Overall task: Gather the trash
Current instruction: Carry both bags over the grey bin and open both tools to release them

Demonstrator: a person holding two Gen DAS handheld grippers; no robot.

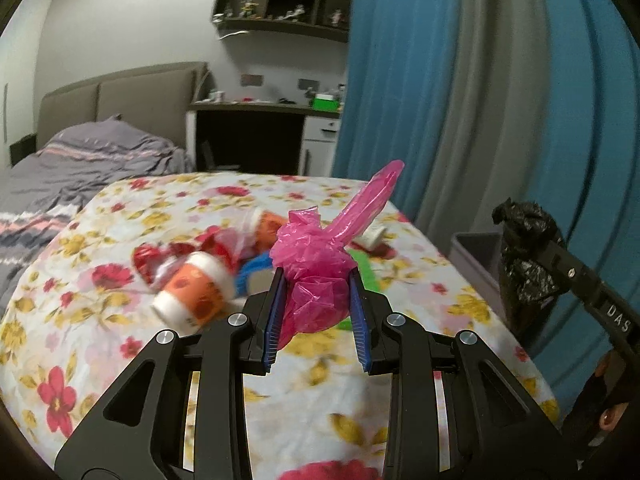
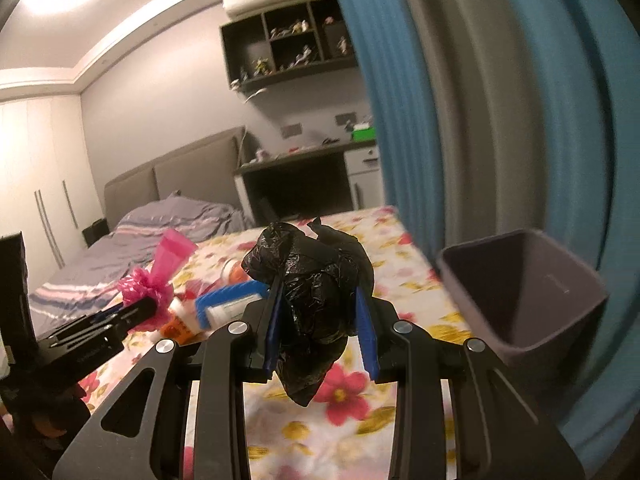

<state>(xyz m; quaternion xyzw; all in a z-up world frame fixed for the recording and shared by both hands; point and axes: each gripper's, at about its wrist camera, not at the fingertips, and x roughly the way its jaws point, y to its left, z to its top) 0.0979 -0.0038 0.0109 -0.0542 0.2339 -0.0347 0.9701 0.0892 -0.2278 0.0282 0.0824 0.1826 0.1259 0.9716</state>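
Note:
My left gripper (image 1: 316,280) is shut on a crumpled pink plastic bag (image 1: 316,256) and holds it above the floral table; it also shows at the left of the right wrist view (image 2: 150,286). My right gripper (image 2: 320,300) is shut on a crumpled black plastic bag (image 2: 316,276), held above the table's right part; the black bag also shows at the right of the left wrist view (image 1: 524,248). A grey bin (image 2: 524,292) stands open just right of the table. Orange-and-white cups (image 1: 196,292), a red wrapper (image 1: 148,260) and a blue-rimmed item (image 2: 228,304) lie on the table.
The table has a floral cloth (image 1: 120,360). Blue and grey curtains (image 1: 460,100) hang at the right behind the bin (image 1: 474,256). A bed (image 1: 80,160) lies at the left, and a desk (image 1: 260,136) with wall shelves stands behind the table.

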